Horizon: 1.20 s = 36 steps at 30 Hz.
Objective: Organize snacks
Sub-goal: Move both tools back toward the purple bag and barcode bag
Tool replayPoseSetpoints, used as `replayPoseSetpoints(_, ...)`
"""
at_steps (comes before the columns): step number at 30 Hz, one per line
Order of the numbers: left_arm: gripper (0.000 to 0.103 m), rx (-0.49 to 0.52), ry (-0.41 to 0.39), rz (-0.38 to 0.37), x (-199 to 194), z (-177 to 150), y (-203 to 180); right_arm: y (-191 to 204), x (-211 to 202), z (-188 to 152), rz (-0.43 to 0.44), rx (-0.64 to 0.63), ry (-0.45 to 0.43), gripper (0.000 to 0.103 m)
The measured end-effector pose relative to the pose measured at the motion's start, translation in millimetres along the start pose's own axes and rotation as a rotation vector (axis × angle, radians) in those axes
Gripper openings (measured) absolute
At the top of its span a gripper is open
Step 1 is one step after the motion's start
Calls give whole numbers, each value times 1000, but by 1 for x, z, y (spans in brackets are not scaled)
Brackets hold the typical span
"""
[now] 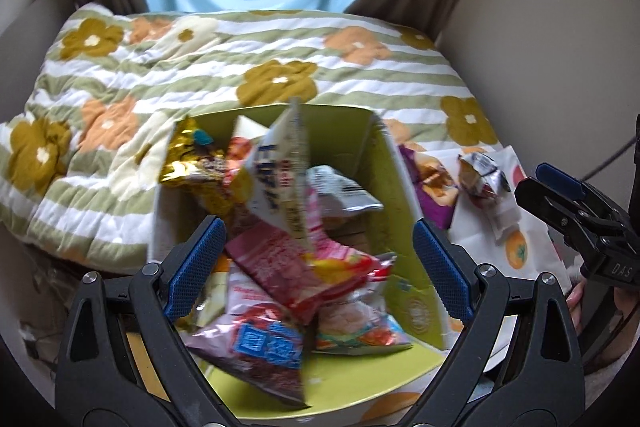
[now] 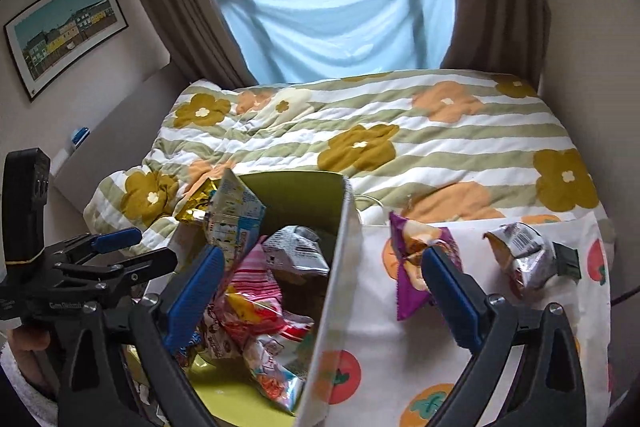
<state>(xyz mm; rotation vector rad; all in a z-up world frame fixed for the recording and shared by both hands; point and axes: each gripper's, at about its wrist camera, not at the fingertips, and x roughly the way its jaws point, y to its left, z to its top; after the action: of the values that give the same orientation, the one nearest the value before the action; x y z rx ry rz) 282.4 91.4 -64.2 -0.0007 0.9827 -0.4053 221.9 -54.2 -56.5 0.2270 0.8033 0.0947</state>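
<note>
A green-lined fabric box (image 1: 394,163) (image 2: 332,291) on the bed holds several snack packets. A white packet with blue print (image 1: 280,163) (image 2: 234,211) stands tilted in it, blurred. A gold packet (image 1: 192,155) leans on the far left rim. My left gripper (image 1: 316,263) is open and empty above the box. My right gripper (image 2: 324,291) is open and empty over the box's right wall. A purple packet (image 2: 416,267) (image 1: 430,187) and a crumpled silver packet (image 2: 520,255) (image 1: 482,175) lie outside on a fruit-print cloth (image 2: 500,339), right of the box.
A striped flowered quilt (image 2: 380,131) covers the bed beyond the box. Brown curtains and a window with a blue sheet (image 2: 340,27) stand behind. A framed picture (image 2: 64,27) hangs on the left wall. The wall runs close on the right.
</note>
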Motion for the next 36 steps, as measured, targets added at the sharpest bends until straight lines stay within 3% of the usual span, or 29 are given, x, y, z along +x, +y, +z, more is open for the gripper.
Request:
replayPoseSetpoints(8,94,72,4,-20,21,14,-77,-79,-26,0,-44,62,-13,98)
replayPoseSetpoints(13,94,62,41,-20,54,17,-130,-138,-23,11,-47,44,41,98)
replayPoseSetpoints(19,94,39,83,34,100,26,-182,-194,-7,23,-50,-37,108,98)
replayPoseSetpoints(28,94,-49,172,167,173,30,-202,-234,58,26,-18,-157,261,98)
replayPoseSetpoints(36,94,-3,255,241,229,30,-202,-233,104,13,-3,-230,342,98)
